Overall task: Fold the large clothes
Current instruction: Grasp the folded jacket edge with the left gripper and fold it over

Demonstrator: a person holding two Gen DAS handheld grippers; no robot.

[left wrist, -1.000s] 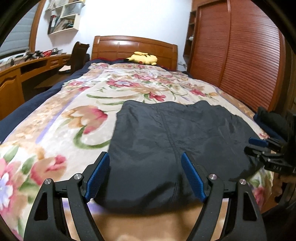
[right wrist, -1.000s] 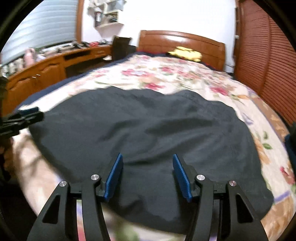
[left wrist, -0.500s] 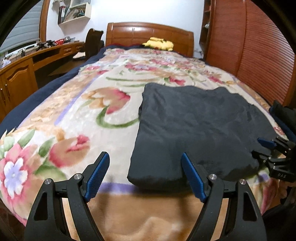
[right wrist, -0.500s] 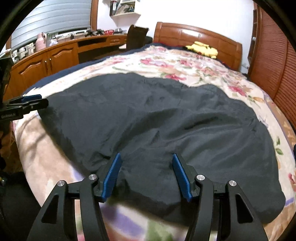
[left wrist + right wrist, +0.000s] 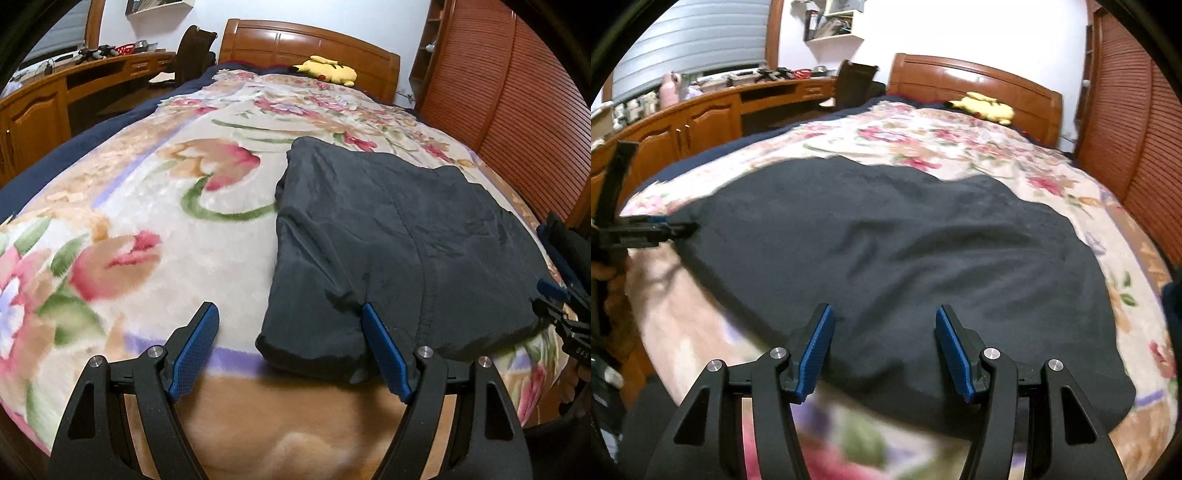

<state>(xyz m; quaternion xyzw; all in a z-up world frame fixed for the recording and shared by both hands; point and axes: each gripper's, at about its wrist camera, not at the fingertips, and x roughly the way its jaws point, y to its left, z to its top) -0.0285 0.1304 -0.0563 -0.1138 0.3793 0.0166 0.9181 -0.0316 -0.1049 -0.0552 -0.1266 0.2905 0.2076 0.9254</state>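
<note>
A large dark grey garment [image 5: 388, 236] lies folded flat on the floral blanket [image 5: 140, 206] near the bed's foot; it also shows in the right wrist view [image 5: 897, 258]. My left gripper [image 5: 290, 345] is open and empty, hovering at the garment's near left corner. My right gripper [image 5: 884, 345] is open and empty over the garment's near edge. Each gripper shows in the other's view: the right one [image 5: 554, 306] at the garment's right corner, the left one [image 5: 657, 230] at its left corner.
A yellow plush toy [image 5: 327, 70] lies by the wooden headboard [image 5: 306, 40]. A wooden desk [image 5: 713, 110] with clutter and a chair [image 5: 855, 83] run along the left. Slatted wooden wardrobe doors [image 5: 517, 92] stand on the right. A dark cloth pile [image 5: 569, 243] sits at the right edge.
Both grippers have pulled back toward the foot of the bed and stayed open. The left gripper shifted left, so the garment's left corner now sits between its fingers.
</note>
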